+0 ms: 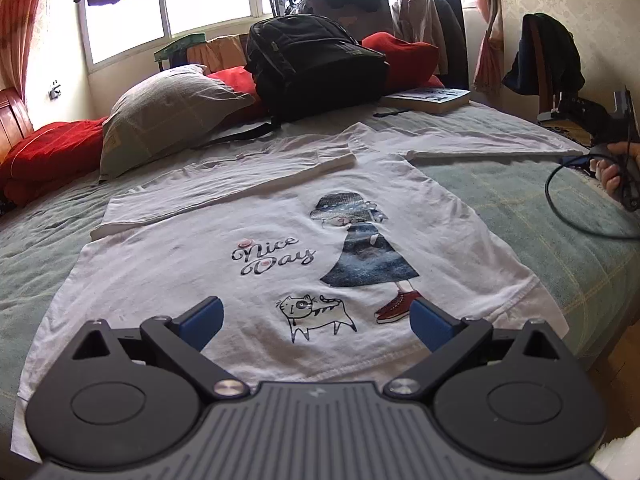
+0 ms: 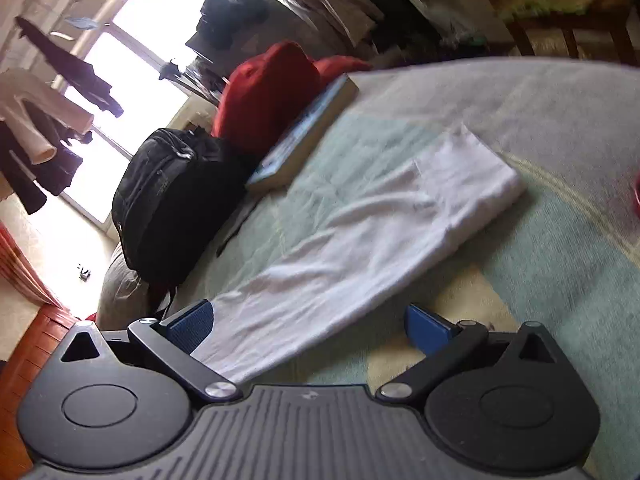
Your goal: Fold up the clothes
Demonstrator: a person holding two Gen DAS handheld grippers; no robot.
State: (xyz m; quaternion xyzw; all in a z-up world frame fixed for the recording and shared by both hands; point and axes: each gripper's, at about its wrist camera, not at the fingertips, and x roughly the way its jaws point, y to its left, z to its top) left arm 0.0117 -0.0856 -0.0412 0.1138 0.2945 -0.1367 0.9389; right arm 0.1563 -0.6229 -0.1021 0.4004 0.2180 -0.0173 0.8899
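A white long-sleeved shirt with a girl, a cat and "Nice Day" printed on it lies flat, front up, on the bed. Its left sleeve is folded across the chest. Its right sleeve stretches out to the right. My left gripper is open and empty above the shirt's hem. My right gripper is open and empty, hovering over the outstretched sleeve; it also shows at the right edge of the left wrist view, held in a hand.
The bed has a green-grey cover. At its far side lie a black backpack, a grey pillow, red bedding and a book. A clothes rack stands by the window.
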